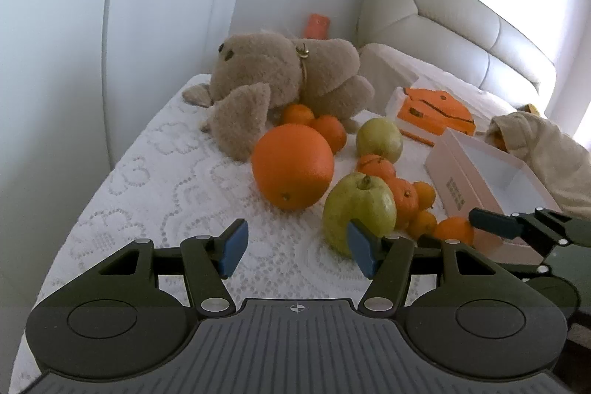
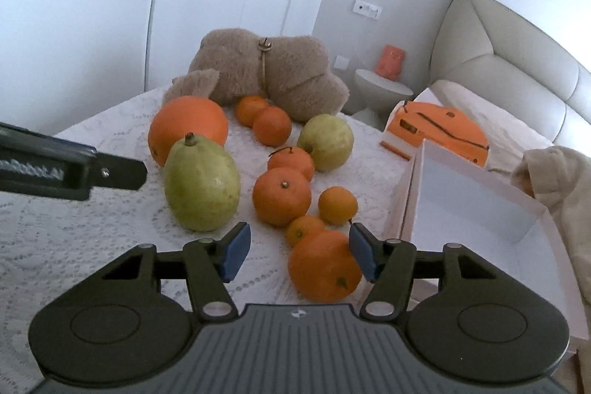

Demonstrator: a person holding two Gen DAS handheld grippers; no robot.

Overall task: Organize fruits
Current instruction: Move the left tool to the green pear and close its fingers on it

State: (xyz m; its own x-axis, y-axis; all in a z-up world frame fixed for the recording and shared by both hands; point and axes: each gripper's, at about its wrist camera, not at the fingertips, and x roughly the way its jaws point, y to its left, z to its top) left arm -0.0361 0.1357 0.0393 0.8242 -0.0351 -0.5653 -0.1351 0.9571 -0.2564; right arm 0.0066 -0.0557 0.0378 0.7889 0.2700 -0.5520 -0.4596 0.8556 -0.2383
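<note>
Fruit lies on a white lace bedspread [image 1: 147, 194]. A large orange [image 1: 292, 166] [image 2: 187, 128] sits beside a green pear-shaped fruit [image 1: 356, 211] [image 2: 201, 183]. A second green fruit [image 1: 379, 139] [image 2: 326, 141] lies farther back. Several small mandarins [image 2: 282, 196] are scattered between them. My left gripper [image 1: 295, 248] is open and empty, its right pad just in front of the near green fruit. My right gripper [image 2: 299, 252] is open, with a mandarin [image 2: 324, 265] between its fingers near the right pad. An open white box [image 2: 476, 198] [image 1: 491, 172] stands to the right.
A brown plush toy [image 1: 284, 80] [image 2: 266, 76] lies behind the fruit. An orange and white object [image 1: 432, 111] [image 2: 441, 132] sits beyond the box. A beige cloth [image 2: 561, 194] lies at the right. A padded headboard [image 1: 454, 21] and a wall stand behind the bed.
</note>
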